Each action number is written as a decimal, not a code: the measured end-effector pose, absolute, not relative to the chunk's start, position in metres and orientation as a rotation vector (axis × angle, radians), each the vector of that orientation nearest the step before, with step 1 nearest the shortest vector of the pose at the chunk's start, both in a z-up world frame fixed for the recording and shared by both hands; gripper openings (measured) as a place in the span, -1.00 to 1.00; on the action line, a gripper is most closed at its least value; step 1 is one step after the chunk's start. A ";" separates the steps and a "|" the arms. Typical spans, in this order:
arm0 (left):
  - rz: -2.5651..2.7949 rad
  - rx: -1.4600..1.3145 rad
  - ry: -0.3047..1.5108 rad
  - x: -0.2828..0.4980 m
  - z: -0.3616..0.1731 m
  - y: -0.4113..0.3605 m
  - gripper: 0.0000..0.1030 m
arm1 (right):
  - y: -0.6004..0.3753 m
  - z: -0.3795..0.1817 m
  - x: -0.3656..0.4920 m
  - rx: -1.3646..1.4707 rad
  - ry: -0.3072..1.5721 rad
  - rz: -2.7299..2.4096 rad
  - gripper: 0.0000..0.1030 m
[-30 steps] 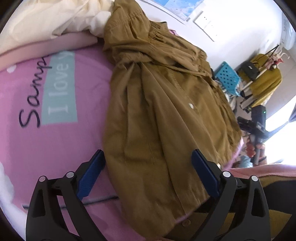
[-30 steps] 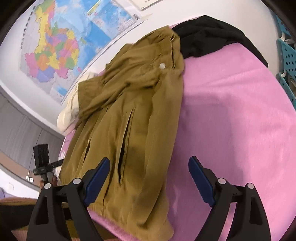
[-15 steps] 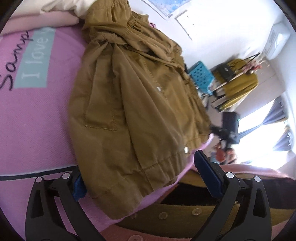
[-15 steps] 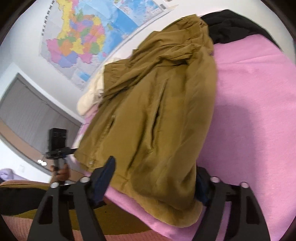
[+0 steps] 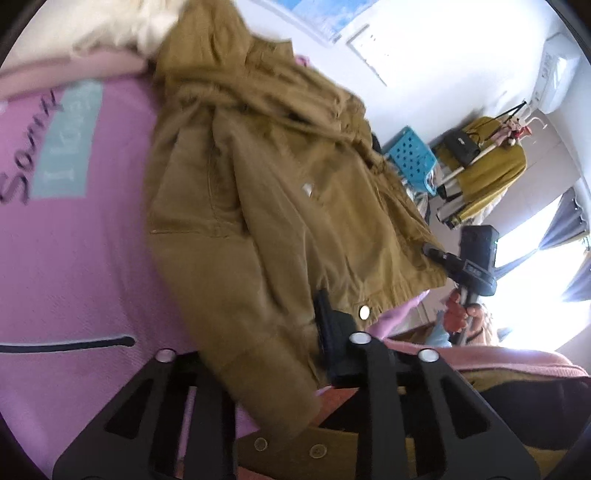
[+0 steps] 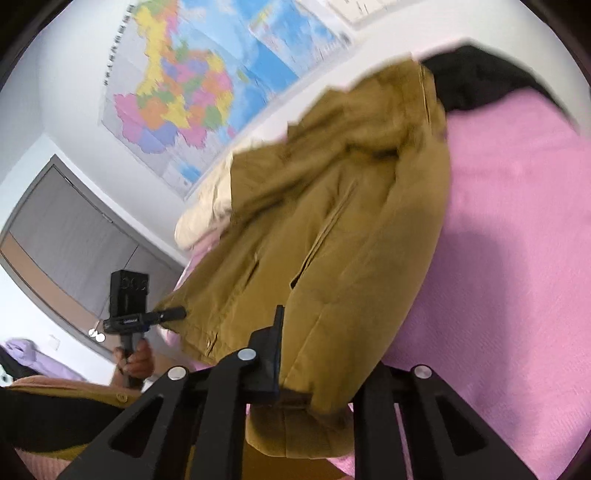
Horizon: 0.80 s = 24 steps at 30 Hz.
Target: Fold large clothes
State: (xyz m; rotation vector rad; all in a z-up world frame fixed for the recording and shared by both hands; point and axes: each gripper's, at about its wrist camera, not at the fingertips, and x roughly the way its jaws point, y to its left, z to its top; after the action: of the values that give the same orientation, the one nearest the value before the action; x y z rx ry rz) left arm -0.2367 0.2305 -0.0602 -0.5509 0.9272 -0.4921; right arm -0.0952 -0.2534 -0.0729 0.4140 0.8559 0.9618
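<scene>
Already the left tongs (image 5: 295,347) had just been closing and were clamped on the hem of the mustard-brown jacket (image 5: 266,206), with cloth bunched between the two black jaws and hiding one of them. The right tongs (image 6: 314,354) had likewise just been closing and pinched the jacket's other lower corner, the fabric folding thickly over the far jaw so that only the near jaw showed. The jacket itself lay spread on the pink bed sheet (image 5: 74,266), its hood end away from both cameras and its hem at the near edge of the bed, where a pale snap (image 5: 364,312) sat just beside the left tongs. Left of the jacket in the left wrist view, the sheet carried dark script lettering and a pale teal printed panel (image 5: 68,147). Beyond the jacket's hood lay a cream bundle of cloth (image 5: 122,26), touching it. In the right wrist view a black garment (image 6: 476,81) lay against the jacket's far end, and a coloured wall map (image 6: 207,85) hung on the wall beyond the jacket. To the right of the jacket in the left wrist view stood a blue perforated basket (image 5: 412,158) and, farther from the jacket, a rack with a yellow garment (image 5: 491,162). Each view showed the other handheld device near the jacket's hem, gripped by a hand (image 5: 460,312). Both views were somewhat blurred.
</scene>
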 end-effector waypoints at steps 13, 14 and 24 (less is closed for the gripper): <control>-0.496 -0.495 0.727 -0.286 0.007 0.251 -0.77 | -0.270 -0.016 -0.124 0.359 0.663 1.105 -0.71; -0.492 -0.488 0.750 -0.284 -0.001 0.247 -0.76 | -0.269 -0.027 -0.120 0.352 0.713 1.088 -0.69; -0.480 -0.596 0.959 -0.264 -0.086 0.259 0.20 | -0.271 -0.106 -0.109 0.383 0.976 1.000 0.21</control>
State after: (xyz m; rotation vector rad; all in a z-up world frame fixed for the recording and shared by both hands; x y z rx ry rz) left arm -0.2637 0.2586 -0.0858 -0.5964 0.9593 -0.4802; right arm -0.1090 -0.2713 -0.1058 0.3835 0.9763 0.9996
